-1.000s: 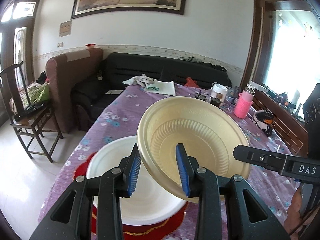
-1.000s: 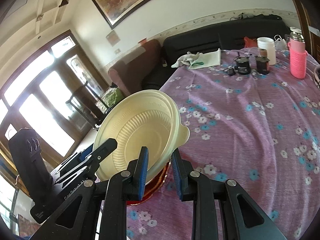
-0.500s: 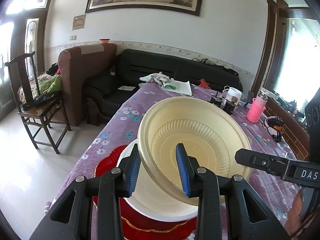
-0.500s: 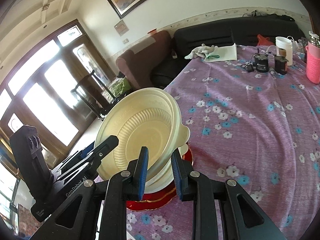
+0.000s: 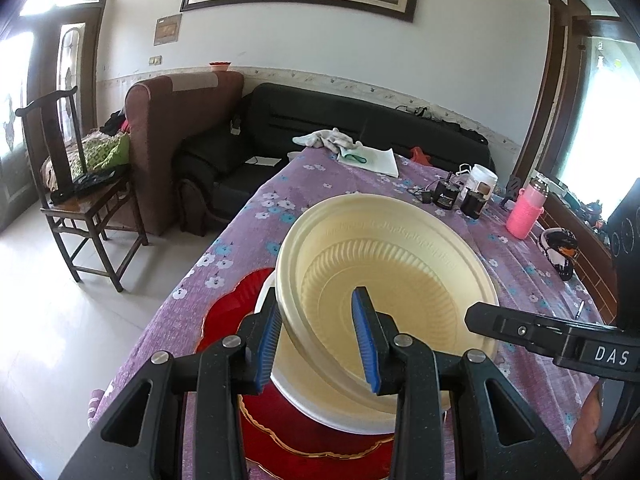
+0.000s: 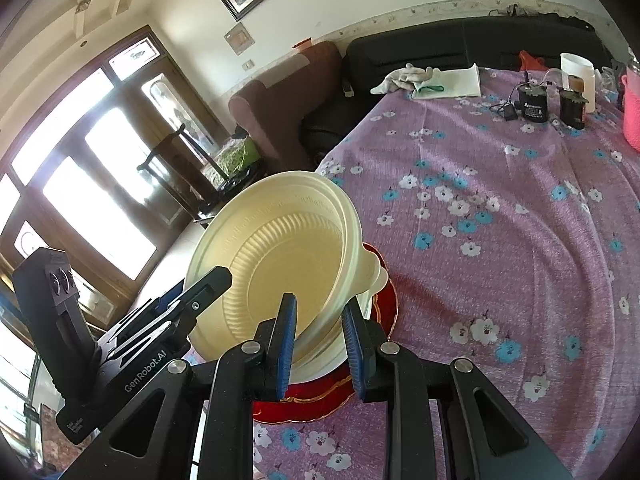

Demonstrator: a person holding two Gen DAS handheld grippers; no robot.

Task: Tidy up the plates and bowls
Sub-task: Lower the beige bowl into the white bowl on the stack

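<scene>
A cream plastic bowl (image 5: 384, 264) was held tilted above a white bowl (image 5: 340, 412) set on a red plate (image 5: 236, 304), on a table draped in a purple floral cloth (image 6: 500, 216). Its rim was pinched on one side by the left gripper (image 5: 318, 336) and on the opposite side by the right gripper (image 6: 318, 344). A pink bottle (image 5: 525, 216) was seen well apart, at the far end.

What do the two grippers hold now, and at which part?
Both hold the cream bowl: the left gripper clamps its rim on one side, the right gripper clamps the rim on the opposite side.
</scene>
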